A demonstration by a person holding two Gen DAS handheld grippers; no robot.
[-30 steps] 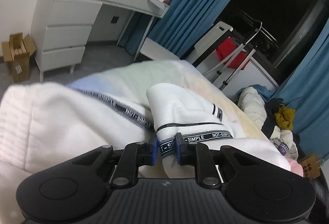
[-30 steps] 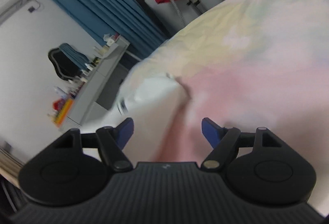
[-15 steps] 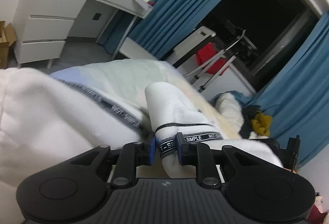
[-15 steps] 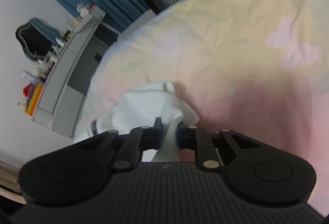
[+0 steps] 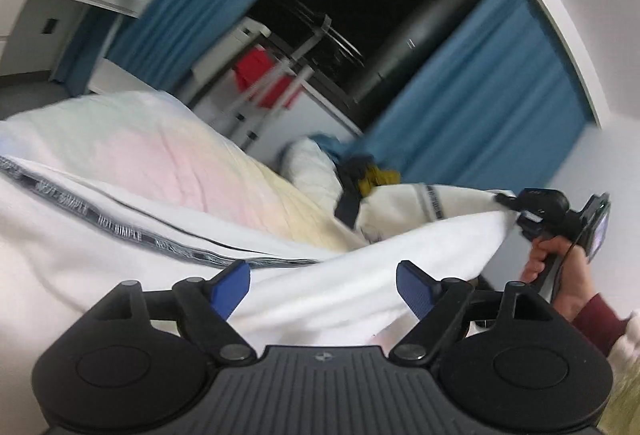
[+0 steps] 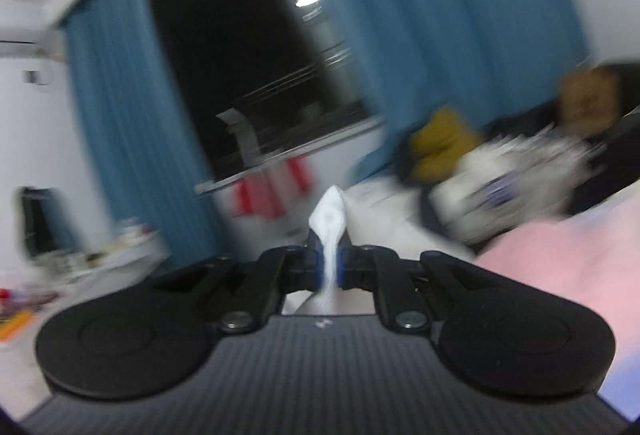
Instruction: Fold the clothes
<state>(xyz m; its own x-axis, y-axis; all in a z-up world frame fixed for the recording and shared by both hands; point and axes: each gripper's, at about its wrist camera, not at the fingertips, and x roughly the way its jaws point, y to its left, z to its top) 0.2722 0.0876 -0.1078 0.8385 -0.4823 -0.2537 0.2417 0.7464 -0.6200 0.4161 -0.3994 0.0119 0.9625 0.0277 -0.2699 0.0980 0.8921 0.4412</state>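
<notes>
Pinching a corner of the white garment [image 6: 327, 219] between its closed blue pads, the right gripper [image 6: 329, 267] holds that end raised and off to the right, seemingly to stretch the cloth taut over the pastel bed [image 5: 168, 155], while the left gripper [image 5: 323, 285] hovers with its 2 fingers spread wide and empty above the near fabric. Only the left view shows the garment's lettered black trim [image 5: 120, 229], its span toward the person's hand [image 5: 556, 275] on the right handle, and the far clothes pile [image 5: 360, 175]; the blurred right view alone shows the clamp itself.

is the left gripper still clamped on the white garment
No, the left gripper has its blue pads spread wide, with the white garment lying loose between them.
</notes>
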